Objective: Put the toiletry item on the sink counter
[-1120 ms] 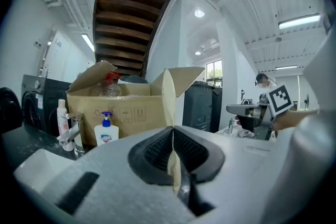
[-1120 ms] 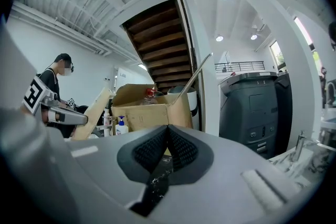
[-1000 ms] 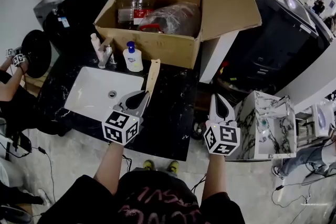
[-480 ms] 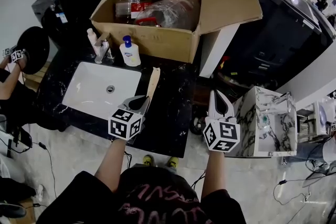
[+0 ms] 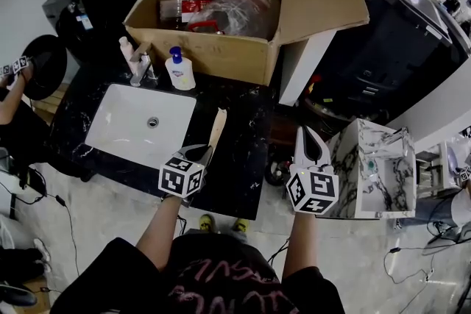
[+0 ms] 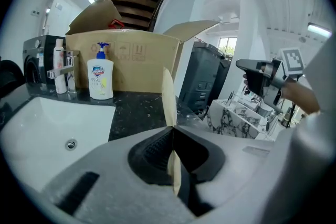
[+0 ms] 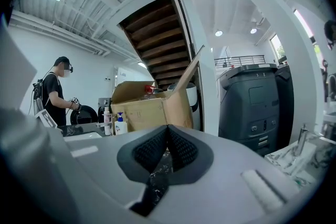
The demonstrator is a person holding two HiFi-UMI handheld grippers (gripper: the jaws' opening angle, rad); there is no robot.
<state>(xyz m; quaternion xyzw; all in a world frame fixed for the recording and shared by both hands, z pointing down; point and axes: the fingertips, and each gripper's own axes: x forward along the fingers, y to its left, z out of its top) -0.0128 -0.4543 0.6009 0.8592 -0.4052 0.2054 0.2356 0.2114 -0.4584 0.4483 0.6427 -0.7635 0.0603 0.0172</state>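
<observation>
My left gripper [image 5: 204, 151] pinches the flat tan toiletry strip [image 5: 217, 127] by its near end. Over the last second I lowered it toward the black sink counter [image 5: 243, 162], right of the basin [image 5: 121, 125]. Release should follow. My right gripper [image 5: 309, 140] is closed and empty.

Thin beige toiletry item [image 6: 168, 97] tight in the left tool [image 6: 172, 136]

1. Flat beige item [image 5: 217, 127], before the cardboard box [image 5: 213, 55]: lower end hidden between the jaws of the left gripper [image 5: 202, 151].
2. Cardboard box: flaps cut off at the head view's top edge.
3. Pump bottle [image 5: 179, 70], against the box: label illegible.
</observation>
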